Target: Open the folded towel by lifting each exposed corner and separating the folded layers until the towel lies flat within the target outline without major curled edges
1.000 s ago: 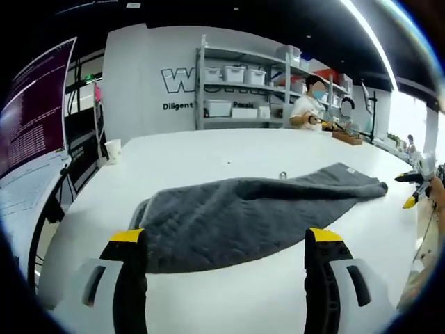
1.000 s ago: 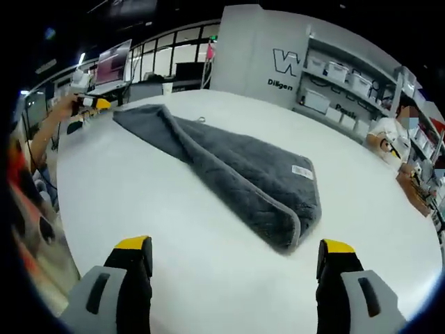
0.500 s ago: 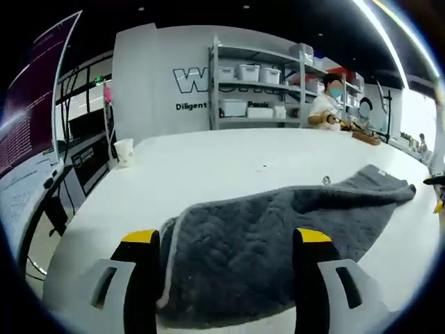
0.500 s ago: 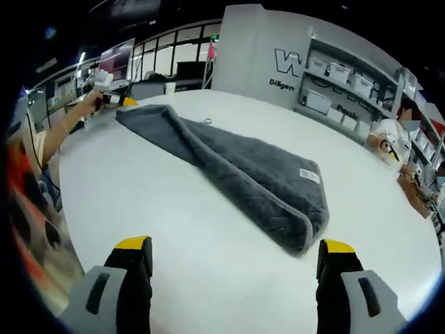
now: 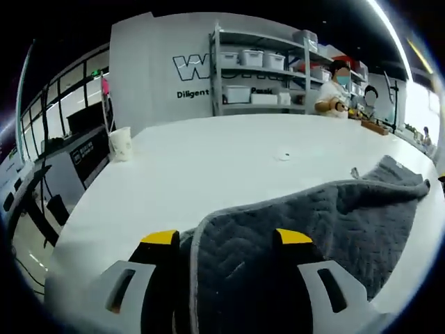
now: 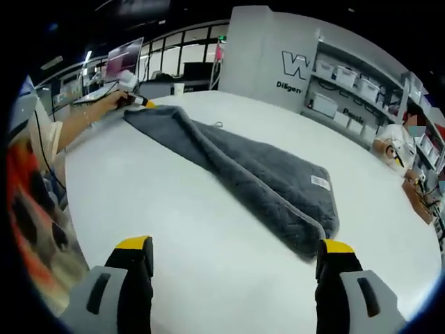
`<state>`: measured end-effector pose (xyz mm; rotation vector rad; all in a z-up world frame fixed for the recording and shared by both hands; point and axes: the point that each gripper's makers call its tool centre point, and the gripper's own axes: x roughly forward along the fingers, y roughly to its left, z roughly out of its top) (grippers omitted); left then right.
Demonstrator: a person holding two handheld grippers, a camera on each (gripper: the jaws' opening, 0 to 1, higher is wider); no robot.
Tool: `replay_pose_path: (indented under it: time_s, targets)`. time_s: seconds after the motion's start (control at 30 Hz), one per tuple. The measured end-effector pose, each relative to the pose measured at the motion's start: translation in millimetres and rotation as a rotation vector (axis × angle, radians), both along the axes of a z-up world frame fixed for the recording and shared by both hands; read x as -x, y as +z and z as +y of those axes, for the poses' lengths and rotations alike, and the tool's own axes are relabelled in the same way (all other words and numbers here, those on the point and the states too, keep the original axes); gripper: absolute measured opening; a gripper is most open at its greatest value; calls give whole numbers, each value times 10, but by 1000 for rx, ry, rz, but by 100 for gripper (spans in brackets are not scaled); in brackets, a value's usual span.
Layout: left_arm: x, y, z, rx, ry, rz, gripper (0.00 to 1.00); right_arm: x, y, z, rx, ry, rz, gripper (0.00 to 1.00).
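Left gripper (image 5: 227, 240) straddling towel (image 6: 236, 167) near corner, jaws spread, nothing pinched; right gripper (image 6: 235, 250) spread, hanging short of far end.

A large white table (image 6: 174, 229) with a rounded edge carries everything here; its top is smooth and glossy. Directly on it lies a dark grey quilted towel (image 6: 257, 174), folded lengthwise into a long strip that runs diagonally across the surface in the right gripper view, with a pale piped hem and a small white label (image 6: 319, 182) near its broader end. In the left gripper view the towel (image 5: 306, 229) spreads over the near part of the table (image 5: 208, 160). A white cup (image 5: 120, 143) stands near the table's far left edge, well apart from the towel.
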<state>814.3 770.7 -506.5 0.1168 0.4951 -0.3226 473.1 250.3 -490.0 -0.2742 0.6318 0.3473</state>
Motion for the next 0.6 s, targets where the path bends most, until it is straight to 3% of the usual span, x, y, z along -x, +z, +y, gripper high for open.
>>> replay_pose_path:
  time_s: [0.1,0.2,0.3,0.4,0.6]
  targets:
    - [-16,-63,8,3,0,27,33,0,-1,12,1,2,1,97]
    - [-17,-179,4,13,-8,54,31,-10,-18,25,1,7,8,96]
    - [-10,-177,-10,19,-20,46,26,-18,-40,27,6,9,17,96]
    - [16,-173,-93,46,-63,44,13,-31,-37,48,8,16,19,95]
    - [38,-108,-141,28,-78,9,7,-51,-17,82,8,28,13,95]
